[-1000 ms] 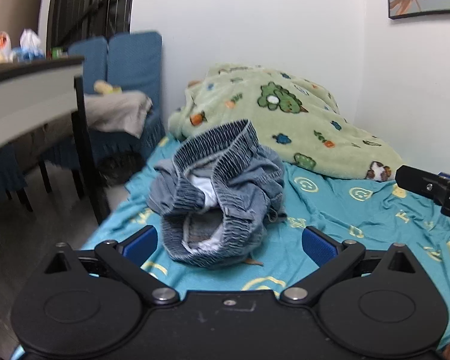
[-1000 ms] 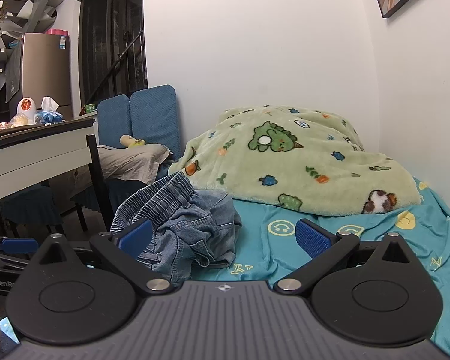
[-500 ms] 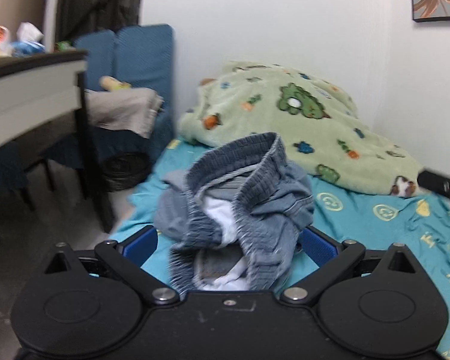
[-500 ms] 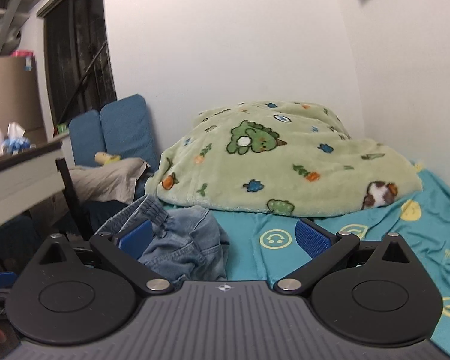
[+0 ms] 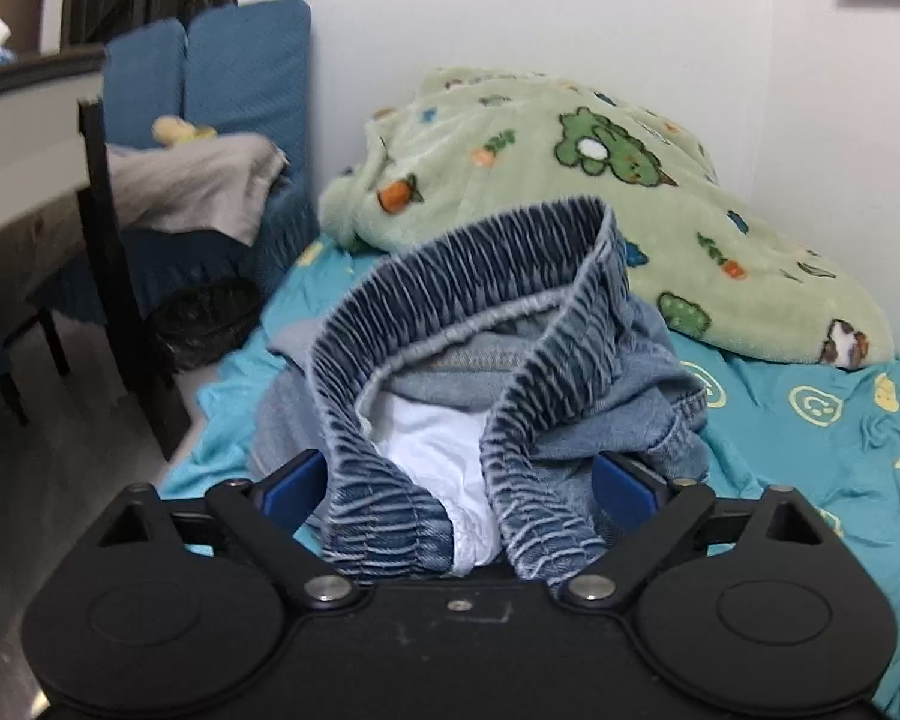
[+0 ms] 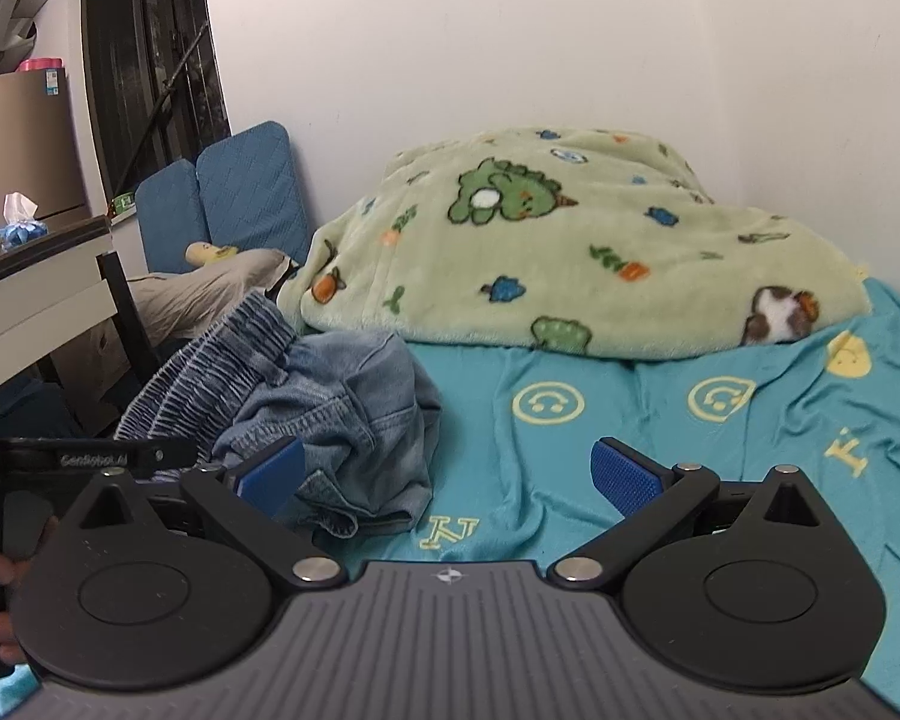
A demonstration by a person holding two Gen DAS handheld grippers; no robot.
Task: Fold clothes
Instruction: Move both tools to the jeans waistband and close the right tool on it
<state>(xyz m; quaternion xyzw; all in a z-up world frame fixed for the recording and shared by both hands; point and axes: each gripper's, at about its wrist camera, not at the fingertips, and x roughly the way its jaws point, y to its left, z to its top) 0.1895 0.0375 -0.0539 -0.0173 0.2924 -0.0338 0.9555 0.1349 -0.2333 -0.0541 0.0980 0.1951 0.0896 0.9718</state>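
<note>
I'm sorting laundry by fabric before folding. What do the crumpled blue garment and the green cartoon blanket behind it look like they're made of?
The blue garment looks like washed denim: faded blue weave, stitched seams, a ribbed elastic waistband and a white lining inside. The green blanket looks like plush fleece, matte and fuzzy, with printed cartoon animals. The fibre content of both can't be told.

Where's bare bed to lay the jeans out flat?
Free: the teal sheet right of the crumpled jeans, in front of the green blanket, ahead of the right gripper. Crowded: the bed's left edge, where the left gripper straddles the jeans.
</note>
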